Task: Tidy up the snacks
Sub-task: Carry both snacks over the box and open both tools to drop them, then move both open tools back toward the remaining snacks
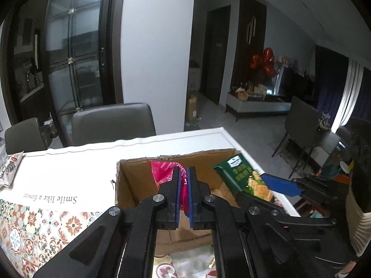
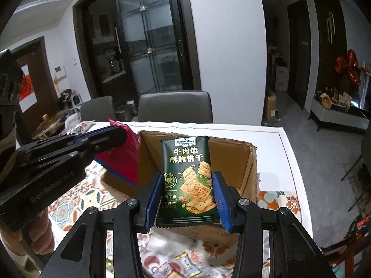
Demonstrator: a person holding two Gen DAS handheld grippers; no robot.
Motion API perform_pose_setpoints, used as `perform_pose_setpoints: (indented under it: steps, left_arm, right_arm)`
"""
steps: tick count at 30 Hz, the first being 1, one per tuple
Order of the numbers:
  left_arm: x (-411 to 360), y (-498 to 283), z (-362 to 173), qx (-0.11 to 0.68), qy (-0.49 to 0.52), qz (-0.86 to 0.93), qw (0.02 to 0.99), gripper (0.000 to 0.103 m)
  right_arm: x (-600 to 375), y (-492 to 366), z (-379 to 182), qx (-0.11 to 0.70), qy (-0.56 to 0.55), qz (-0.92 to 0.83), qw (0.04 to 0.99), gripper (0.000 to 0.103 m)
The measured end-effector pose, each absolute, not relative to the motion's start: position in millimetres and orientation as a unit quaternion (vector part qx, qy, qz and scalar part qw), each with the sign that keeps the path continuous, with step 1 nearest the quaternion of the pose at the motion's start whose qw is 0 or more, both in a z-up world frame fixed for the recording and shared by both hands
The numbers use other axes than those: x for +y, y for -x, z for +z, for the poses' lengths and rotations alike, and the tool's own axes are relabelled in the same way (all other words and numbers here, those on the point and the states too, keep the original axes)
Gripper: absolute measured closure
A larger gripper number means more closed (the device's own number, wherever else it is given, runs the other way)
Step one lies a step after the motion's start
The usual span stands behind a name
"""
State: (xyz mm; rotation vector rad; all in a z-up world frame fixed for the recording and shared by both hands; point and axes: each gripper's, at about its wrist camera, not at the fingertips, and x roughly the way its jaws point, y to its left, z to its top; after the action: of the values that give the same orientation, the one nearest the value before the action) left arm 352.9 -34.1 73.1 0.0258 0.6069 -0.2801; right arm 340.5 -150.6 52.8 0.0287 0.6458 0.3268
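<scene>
Nearest in the right wrist view, a few small wrapped candies (image 2: 185, 260) lie blurred on the patterned tablecloth (image 2: 69, 208) below the gripper.

The right gripper (image 2: 187, 185) has its two blue-padded jaws pressed on the sides of one green cracker packet (image 2: 189, 176), which stands upright and is labelled Member's Mark (with square crackers pictured on the front). The packet is over the near edge of the one open cardboard box (image 2: 250, 162), which sits on the tabletop (image 2: 273, 136).

The left gripper (image 1: 184, 180) is almost fully closed, its jaws pinching one thin red snack packet (image 1: 162, 173). In the left wrist view that packet hangs over the near left part of the box (image 1: 129, 185); in the right wrist view it is at the box's left wall. The two grippers are side by side, the red packet left of the green one (image 1: 241, 176).

On the far left of the tabletop lies one more pale snack bag (image 1: 9, 171) with dark lettering, well apart from the box.

Beyond the far edge stand two grey chairs (image 1: 113, 122), and a third chair (image 1: 299, 118) is off to the right on the floor.
</scene>
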Motion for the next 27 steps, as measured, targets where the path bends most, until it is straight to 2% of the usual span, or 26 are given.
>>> perform_pose_setpoints:
  steps: [1,2,4,6,8,27]
  left_arm:
    - [-34.8,-357.2,70.7,0.302,-0.014,-0.130,0.944,0.092]
    - [-34.9,-360.0,68.6,0.305,-0.017,-0.124,0.944,0.083]
    - [-35.7,-357.9,67.5,0.304,-0.024,-0.118,0.945,0.073]
    - [-35.7,-351.0,66.1,0.301,-0.035,-0.103,0.947,0.069]
    - [-32.3,-345.9,66.2,0.301,-0.032,-0.099,0.948,0.062]
    - [-4.1,-223.1,74.3,0.258,-0.028,-0.087,0.962,0.056]
  right_arm:
    - [-150.7,-344.5,50.6,0.319,-0.013,0.158,0.934,0.058]
    - [-151.0,-347.2,49.5,0.321,-0.013,0.156,0.934,0.058]
    - [-149.8,-351.6,46.7,0.324,-0.010,0.151,0.934,0.055]
    - [-150.8,-353.7,45.4,0.327,-0.009,0.145,0.934,0.041]
    - [-152.4,-351.0,45.9,0.321,-0.009,0.138,0.937,0.037]
    - [-146.8,-251.4,55.4,0.280,-0.027,0.144,0.949,0.037]
